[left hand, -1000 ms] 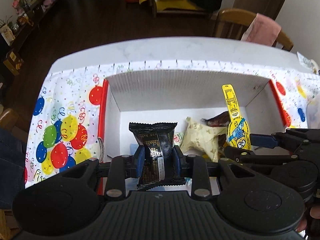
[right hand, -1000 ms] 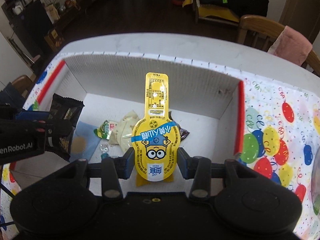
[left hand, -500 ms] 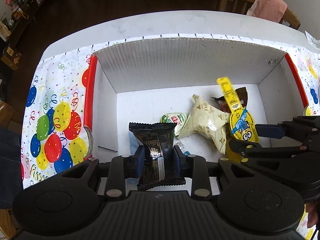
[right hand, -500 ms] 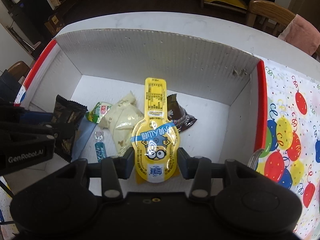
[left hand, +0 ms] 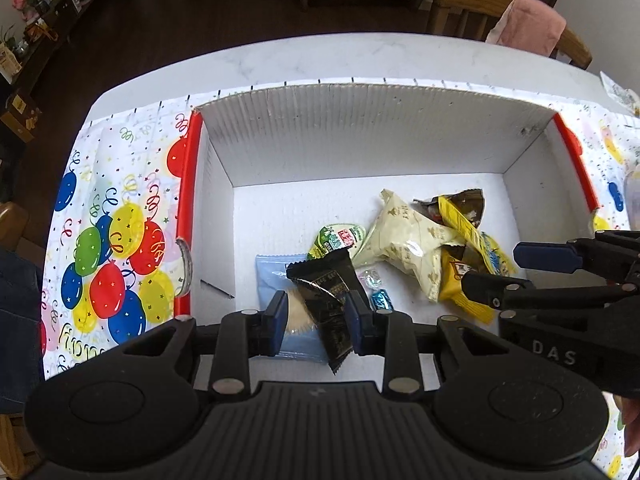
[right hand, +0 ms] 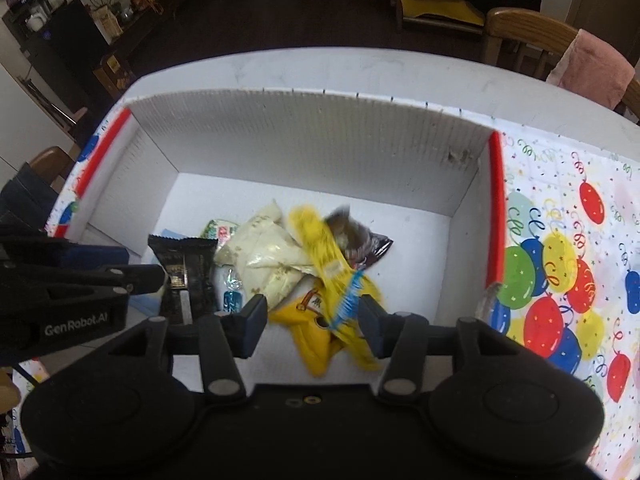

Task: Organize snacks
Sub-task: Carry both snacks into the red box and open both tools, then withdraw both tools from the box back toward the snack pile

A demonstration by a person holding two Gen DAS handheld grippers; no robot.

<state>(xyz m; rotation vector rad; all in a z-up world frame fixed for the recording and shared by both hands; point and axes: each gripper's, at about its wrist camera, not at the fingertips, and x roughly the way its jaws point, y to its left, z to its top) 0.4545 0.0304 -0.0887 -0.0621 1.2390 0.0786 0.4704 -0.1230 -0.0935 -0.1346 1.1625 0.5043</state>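
Observation:
My left gripper (left hand: 318,320) hangs low inside the white box (left hand: 360,132). A black snack packet (left hand: 328,300) sits tilted between its fingers, over a light blue packet (left hand: 272,276). A gap shows at the left pad, so I cannot tell whether it is gripped. My right gripper (right hand: 312,326) is opening. The yellow Minion packet (right hand: 320,248) is blurred and tips loose between its pads onto the pile. In the left wrist view the right gripper (left hand: 490,268) hovers over that yellow Minion packet (left hand: 460,220). The black snack packet (right hand: 184,264) shows by the left gripper (right hand: 144,265).
The box floor holds a cream packet (left hand: 404,240), a green jelly cup (left hand: 338,236), a brown packet (left hand: 464,200), an orange-yellow packet (left hand: 460,292) and small candies (left hand: 378,298). Balloon-print flaps (left hand: 112,240) spread on the white table (left hand: 360,56). A chair with pink cloth (left hand: 532,20) stands behind.
The right jaws have widened and the yellow Minion packet has left them, tipping onto the pile. The black packet has twisted between the left fingers.

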